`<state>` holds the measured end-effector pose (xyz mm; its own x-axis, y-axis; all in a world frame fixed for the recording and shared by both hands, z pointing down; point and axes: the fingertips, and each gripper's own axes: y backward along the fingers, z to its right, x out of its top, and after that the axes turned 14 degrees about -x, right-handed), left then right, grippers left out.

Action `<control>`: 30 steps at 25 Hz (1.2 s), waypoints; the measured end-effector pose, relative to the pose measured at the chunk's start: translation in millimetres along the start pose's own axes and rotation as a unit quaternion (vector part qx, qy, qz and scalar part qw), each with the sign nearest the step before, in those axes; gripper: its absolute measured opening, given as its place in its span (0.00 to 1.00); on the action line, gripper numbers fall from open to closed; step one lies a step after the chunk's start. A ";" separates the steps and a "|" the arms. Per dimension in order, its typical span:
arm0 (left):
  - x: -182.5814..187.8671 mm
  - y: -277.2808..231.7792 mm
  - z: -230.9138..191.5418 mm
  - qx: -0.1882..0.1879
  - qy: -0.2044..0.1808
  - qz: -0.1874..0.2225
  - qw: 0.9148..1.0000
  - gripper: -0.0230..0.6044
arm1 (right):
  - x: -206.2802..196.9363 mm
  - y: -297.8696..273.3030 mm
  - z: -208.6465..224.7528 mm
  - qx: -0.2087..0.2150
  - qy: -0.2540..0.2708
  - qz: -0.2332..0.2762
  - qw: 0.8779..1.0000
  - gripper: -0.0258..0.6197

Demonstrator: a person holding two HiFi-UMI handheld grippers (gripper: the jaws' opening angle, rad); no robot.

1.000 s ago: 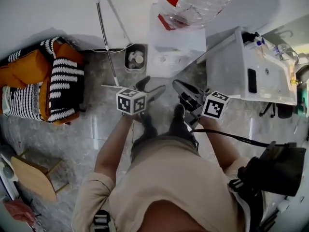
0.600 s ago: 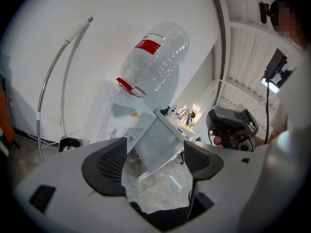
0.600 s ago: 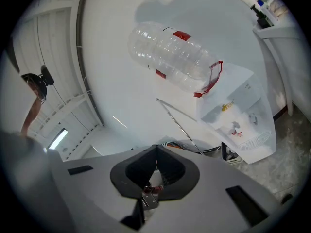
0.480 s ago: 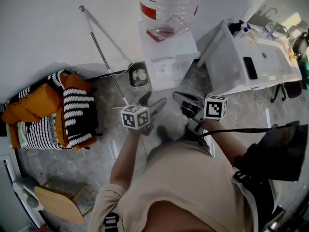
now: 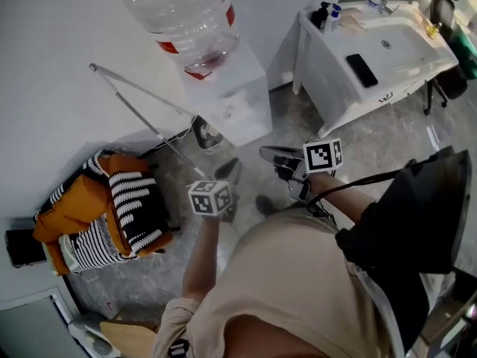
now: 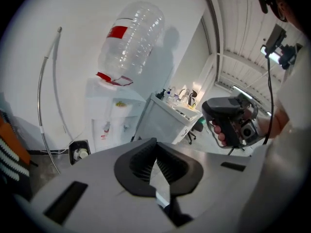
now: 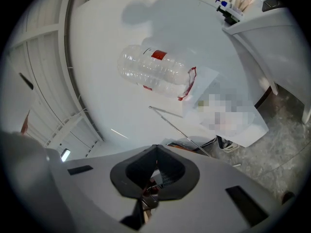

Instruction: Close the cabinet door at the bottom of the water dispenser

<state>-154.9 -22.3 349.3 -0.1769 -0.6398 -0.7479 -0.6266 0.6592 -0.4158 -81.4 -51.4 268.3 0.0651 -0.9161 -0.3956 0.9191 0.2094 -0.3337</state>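
Note:
The white water dispenser stands against the wall with a clear bottle on top. It also shows in the left gripper view, where the water dispenser faces me. Its lower front looks flat, and I cannot tell how the cabinet door stands. My left gripper hangs over the floor short of the dispenser. Its jaws have just been closing and now meet with nothing between them. My right gripper is beside it, to the right, also shut and empty.
A small bin with cups sits at the dispenser's left foot. A thin metal pole leans on the wall. A white sink counter stands right, orange and striped cushions lie left, and a black bag hangs near my right arm.
The left jaws, open in both earlier frames, are now together. My head has turned, so the dispenser sits further left. Both grippers have shifted a little across the floor.

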 end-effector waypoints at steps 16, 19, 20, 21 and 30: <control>-13.1 -68.0 118.0 -0.027 -0.032 -0.041 0.998 0.03 | 3.8 103.5 50.2 0.009 -0.052 -0.006 0.999 0.06; -18.8 -70.4 135.6 -0.023 -0.025 -0.035 0.999 0.03 | 2.3 113.7 49.1 0.020 -0.056 -0.016 0.998 0.06; -21.3 -69.6 140.3 -0.019 -0.022 -0.033 0.999 0.03 | 0.8 116.6 48.7 0.023 -0.056 -0.022 0.998 0.06; -24.4 -68.1 144.2 -0.013 -0.019 -0.030 0.999 0.03 | -1.7 119.1 48.6 0.026 -0.055 -0.030 0.998 0.06; -74.8 -57.8 174.0 0.027 0.032 -0.016 0.999 0.03 | -44.5 133.0 57.7 0.029 -0.050 -0.116 0.992 0.06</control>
<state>26.6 56.2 339.2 -0.2066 -0.6837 -0.6999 -0.5906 0.6575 -0.4679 60.3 -2.5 290.9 -0.1145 -0.9671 -0.2270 0.9347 -0.0275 -0.3543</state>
